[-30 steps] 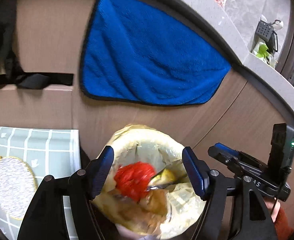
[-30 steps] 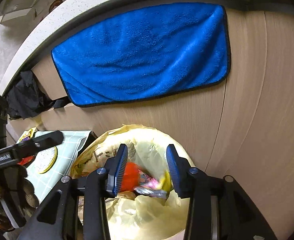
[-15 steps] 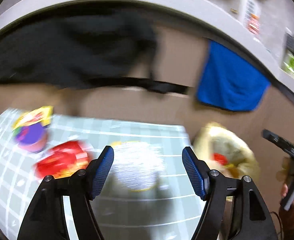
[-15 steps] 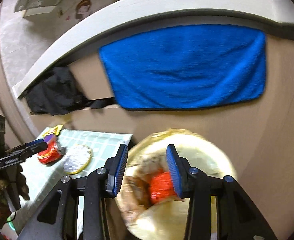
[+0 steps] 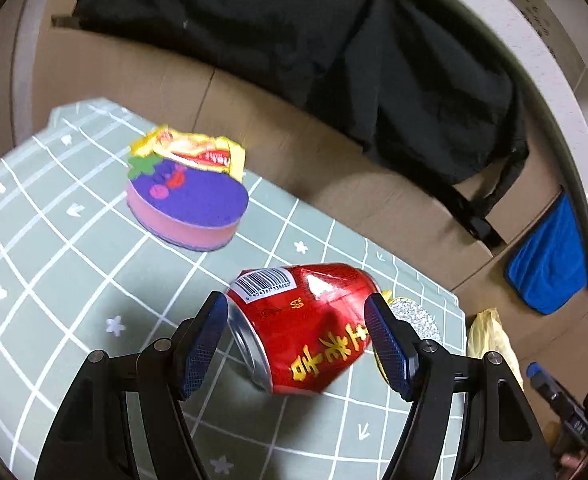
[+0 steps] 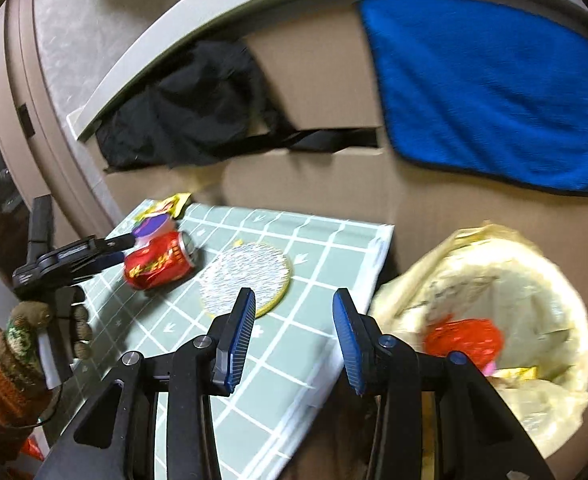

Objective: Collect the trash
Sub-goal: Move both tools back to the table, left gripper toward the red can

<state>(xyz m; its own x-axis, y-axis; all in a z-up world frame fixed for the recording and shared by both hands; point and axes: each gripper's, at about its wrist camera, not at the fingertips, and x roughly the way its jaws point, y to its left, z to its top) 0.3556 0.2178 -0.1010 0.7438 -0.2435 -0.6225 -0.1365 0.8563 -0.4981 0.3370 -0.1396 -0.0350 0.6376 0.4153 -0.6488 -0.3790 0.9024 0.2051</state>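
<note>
On the far left of the right wrist view, a gloved hand (image 6: 34,328) holds the left gripper (image 6: 120,250) low over the green checked cloth (image 6: 294,248). Its jaws are wide open, one on each side of the red can (image 6: 159,261), and they do not seem to squeeze it. In the left wrist view the red can (image 5: 306,326) lies on its side in the lower middle of the frame, between the two blue pads (image 5: 202,344). It looks dented. I think it is empty and light, with thin metal that bends fast. It is smooth and shiny, so it could slip or roll. A good place to hold it is across the round middle, with a soft squeeze.

Up and to the left of the can sits a purple and pink sponge (image 5: 188,206) with a yellow wrapper (image 5: 192,148) behind it. To the right of the can lies a round silver scrub pad (image 6: 246,278).

Lower middle of the right wrist view shows the right gripper (image 6: 292,332). It is open and holds nothing. At the far right is the yellow trash bag (image 6: 490,312), with red trash already inside.
</note>
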